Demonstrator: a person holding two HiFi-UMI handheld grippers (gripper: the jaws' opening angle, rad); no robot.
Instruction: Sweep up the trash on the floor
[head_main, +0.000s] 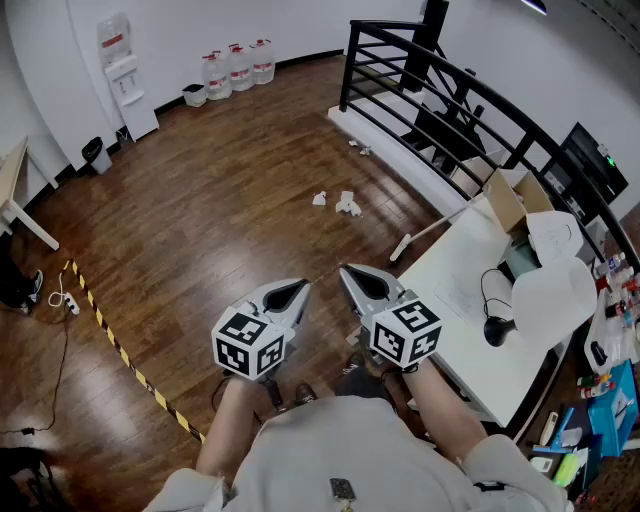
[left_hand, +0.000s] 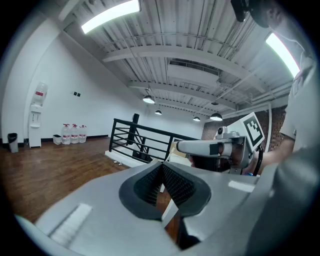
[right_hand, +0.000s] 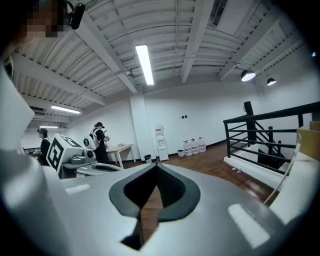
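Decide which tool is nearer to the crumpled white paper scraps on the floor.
Right. The paper scraps lie ahead of the right tool, almost directly beyond its tip; the left tool is off to their left and slightly further back.

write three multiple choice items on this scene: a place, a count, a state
1. The crumpled paper lies: A on a chair; B on the wood floor; C on a shelf.
2. Number of water jugs: A two; B three; C five.
3. The left hand-held gripper and right hand-held gripper are: A open; B shut on a cloth; C shut, empty.
Answers: B, it sits on the floorboards ahead; B, three stand side by side; C, each gripper view shows the jaws together with nothing between.
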